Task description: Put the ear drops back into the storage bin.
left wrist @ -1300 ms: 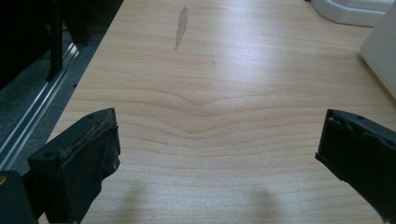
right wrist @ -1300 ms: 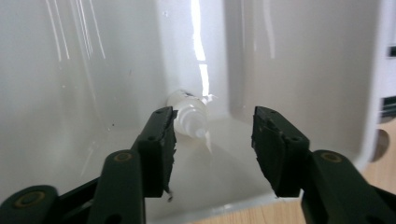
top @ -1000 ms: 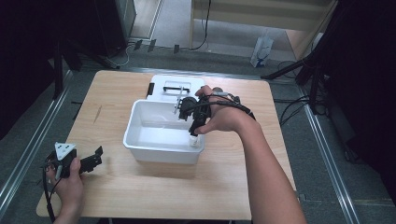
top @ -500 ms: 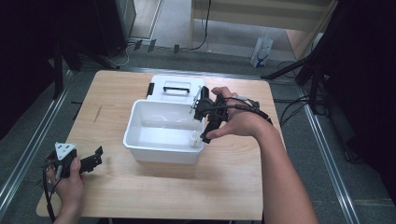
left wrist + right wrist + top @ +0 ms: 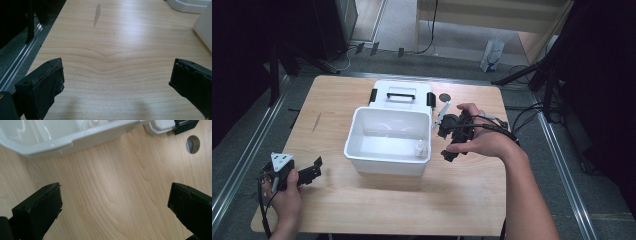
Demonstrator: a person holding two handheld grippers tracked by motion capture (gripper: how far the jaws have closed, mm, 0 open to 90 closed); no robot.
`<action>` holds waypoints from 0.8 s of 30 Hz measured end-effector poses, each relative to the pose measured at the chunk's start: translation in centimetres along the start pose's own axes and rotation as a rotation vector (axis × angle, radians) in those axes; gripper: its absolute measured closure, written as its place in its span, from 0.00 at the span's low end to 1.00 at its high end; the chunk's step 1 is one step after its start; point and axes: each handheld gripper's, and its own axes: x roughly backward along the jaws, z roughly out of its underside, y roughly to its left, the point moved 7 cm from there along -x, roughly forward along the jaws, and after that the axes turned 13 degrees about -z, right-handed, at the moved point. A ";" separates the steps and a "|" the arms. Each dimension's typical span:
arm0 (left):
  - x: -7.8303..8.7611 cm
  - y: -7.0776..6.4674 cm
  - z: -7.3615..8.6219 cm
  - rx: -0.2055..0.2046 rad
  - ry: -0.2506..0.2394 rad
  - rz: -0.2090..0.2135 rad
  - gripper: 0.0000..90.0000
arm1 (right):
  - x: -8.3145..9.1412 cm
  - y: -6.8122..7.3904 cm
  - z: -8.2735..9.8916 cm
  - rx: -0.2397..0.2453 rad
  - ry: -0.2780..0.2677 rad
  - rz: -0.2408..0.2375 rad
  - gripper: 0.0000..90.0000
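— Item one, right gripper (image 5: 451,134)?

— I have pulled it out of the white bin (image 5: 388,161); a second ago it was over the bin's far right corner. It now sits on the table (image 5: 472,200) just right of the bin, jaws spread wide, nothing between them. My judgement: a drop has been made.

— Item two, contents of the bin?

— One small white bottle (image 5: 419,148), upright, in the near right corner of the bin. It stands just left of the right gripper, with the bin wall between them.

— Item three, left gripper (image 5: 309,173)?

— Unmoved at the near left of the table, released, empty, well apart from the bin.

— Item four?

— White lid (image 5: 402,92) with black handle, lying beyond the bin.
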 end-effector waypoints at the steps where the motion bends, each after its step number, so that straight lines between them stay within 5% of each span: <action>1: 0.0 0.0 0.0 0.000 0.000 0.000 0.00 | -0.2 0.0 0.6 -0.011 -0.003 0.001 0.00; 24: 0.0 0.0 0.0 -0.003 0.001 -0.001 0.00 | -3.4 0.2 7.2 -0.100 -0.078 0.076 0.00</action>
